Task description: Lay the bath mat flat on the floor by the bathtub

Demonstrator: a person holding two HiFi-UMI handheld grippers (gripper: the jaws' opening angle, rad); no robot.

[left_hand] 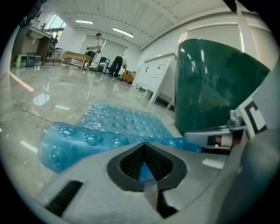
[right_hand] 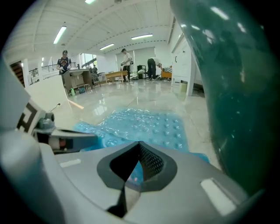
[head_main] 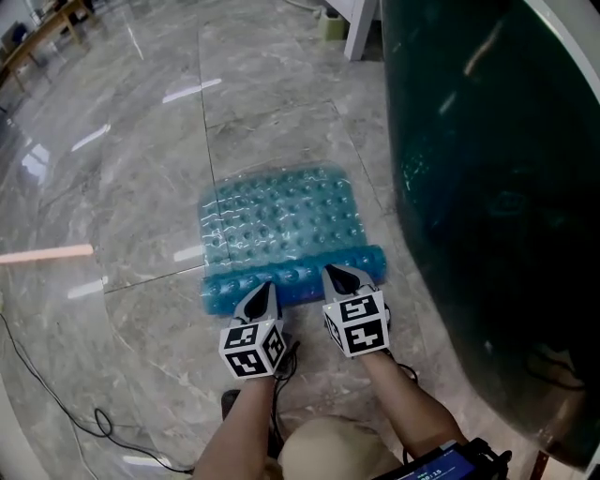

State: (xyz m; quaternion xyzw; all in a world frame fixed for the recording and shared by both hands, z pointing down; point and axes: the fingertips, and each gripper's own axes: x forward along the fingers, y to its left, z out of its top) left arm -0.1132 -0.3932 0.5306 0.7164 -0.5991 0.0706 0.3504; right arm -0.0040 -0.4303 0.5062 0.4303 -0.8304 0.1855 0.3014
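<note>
Nearest the person, a thin black cable trailed over the glossy grey marble floor at the left. Just beyond it, the left gripper and the right gripper sat side by side at the near edge of the translucent blue plastic bath mat with raised bumps.

In the left gripper view, the left gripper's jaws were pressed together on a sliver of the blue mat. The right gripper view showed the right gripper pinching the mat the same way.

The mat's near edge was curled into a roll running left to right at the gripper tips. Past the roll, the rest lay flat on the floor, stretching away. Its right side was just beside the dark green bathtub, with a narrow strip of floor between them.

Well to the left of the mat, a pale peach stick lay on the floor. Farther off, a white furniture leg stood by the tub's far end. Across the room, people stood near a wooden desk.
</note>
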